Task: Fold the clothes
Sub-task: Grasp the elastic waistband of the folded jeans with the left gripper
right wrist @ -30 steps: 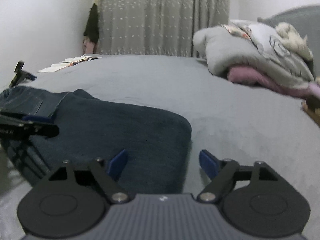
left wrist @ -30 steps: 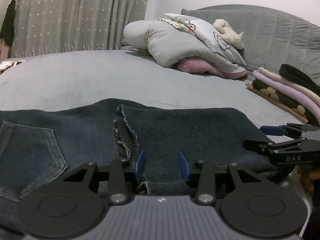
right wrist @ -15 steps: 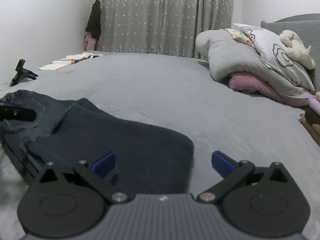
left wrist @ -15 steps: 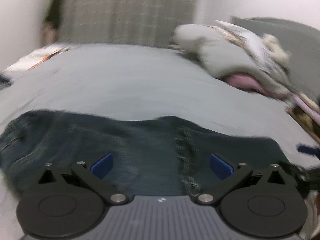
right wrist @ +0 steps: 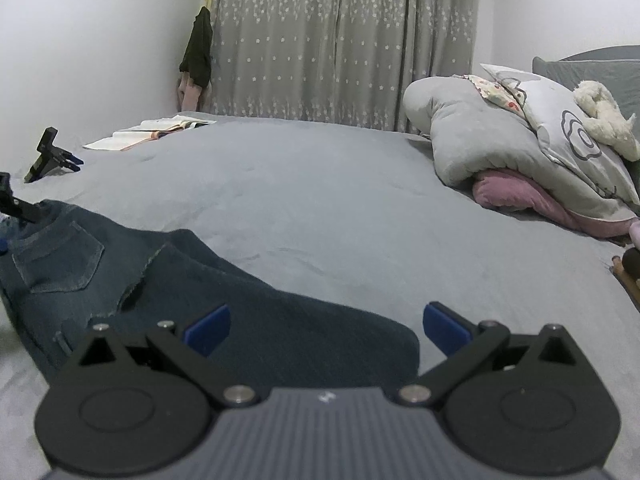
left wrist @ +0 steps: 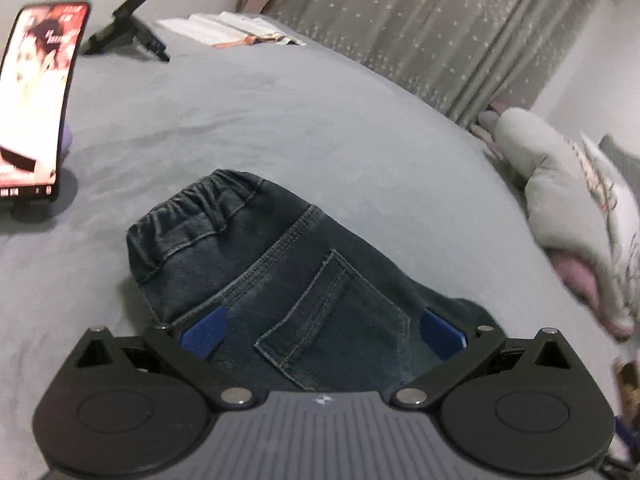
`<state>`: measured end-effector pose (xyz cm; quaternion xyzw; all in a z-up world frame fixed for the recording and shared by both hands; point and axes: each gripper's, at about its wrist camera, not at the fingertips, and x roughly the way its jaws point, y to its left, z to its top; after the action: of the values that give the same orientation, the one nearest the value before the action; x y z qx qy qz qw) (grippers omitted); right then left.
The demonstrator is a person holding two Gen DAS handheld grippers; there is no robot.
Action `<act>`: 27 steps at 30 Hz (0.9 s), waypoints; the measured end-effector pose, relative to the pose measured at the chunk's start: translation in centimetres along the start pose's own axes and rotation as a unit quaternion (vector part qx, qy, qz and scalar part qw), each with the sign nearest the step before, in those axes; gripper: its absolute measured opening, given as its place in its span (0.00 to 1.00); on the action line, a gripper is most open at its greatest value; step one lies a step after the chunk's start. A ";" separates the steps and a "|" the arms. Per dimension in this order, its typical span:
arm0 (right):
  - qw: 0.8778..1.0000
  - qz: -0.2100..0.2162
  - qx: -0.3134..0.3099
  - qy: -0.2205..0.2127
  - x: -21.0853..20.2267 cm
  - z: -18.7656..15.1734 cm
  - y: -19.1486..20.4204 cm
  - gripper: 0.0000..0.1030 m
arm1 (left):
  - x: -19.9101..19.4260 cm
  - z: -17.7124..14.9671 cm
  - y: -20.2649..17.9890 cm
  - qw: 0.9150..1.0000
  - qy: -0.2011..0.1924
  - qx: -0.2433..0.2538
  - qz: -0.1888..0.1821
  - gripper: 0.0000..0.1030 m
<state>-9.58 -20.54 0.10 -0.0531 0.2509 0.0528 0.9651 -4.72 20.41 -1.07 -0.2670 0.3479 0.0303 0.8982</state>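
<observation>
Dark blue jeans (left wrist: 288, 280) lie folded on the grey bed (left wrist: 280, 120). In the left wrist view their elastic waistband points away and a back pocket faces up. My left gripper (left wrist: 322, 330) hovers open over that pocket, blue pads wide apart, nothing gripped. In the right wrist view the jeans (right wrist: 240, 312) spread from the left to the middle, the folded leg end nearest me. My right gripper (right wrist: 326, 326) is open above that fold, its pads clear of the cloth. A black part of the left gripper (right wrist: 16, 204) shows at the far left edge.
A phone (left wrist: 36, 100) with a lit screen stands on a holder at the left. A black stand (right wrist: 48, 156) and open books (right wrist: 152, 132) lie near the far edge. Grey bedding, pillows (right wrist: 520, 140) and a plush toy are heaped at the right, before curtains.
Both grippers opened wide and let go of the jeans. My left gripper swung left and rolled from the frayed leg ends to the waistband end. The right gripper rose slightly.
</observation>
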 end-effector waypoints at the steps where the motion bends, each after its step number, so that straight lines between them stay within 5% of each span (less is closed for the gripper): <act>1: 1.000 0.002 0.001 0.001 0.2 0.1 0.2 1.00 | -0.1 0.0 0.1 1.000 0.001 -0.002 0.000 1.00; 9: 1.000 0.008 -0.002 0.005 0.8 0.3 0.8 1.00 | -1.6 1.4 -0.3 0.998 -0.017 0.023 0.050 1.00; 15: 1.000 0.010 0.006 0.014 1.3 0.0 0.8 1.00 | 0.2 2.7 3.3 0.996 0.041 -0.052 0.067 1.00; 21: 1.000 0.011 0.007 0.016 1.4 -0.1 1.0 1.00 | 2.0 2.8 5.2 0.991 0.059 -0.098 0.071 0.99; 27: 1.000 0.014 0.007 0.020 1.3 -0.3 1.1 1.00 | 4.2 2.3 6.2 0.985 0.057 -0.160 0.041 0.88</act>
<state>-8.76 -19.42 -0.90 -0.0434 0.2709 0.0638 0.9595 -1.66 26.29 -5.23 -0.3941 0.3995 0.1073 0.8207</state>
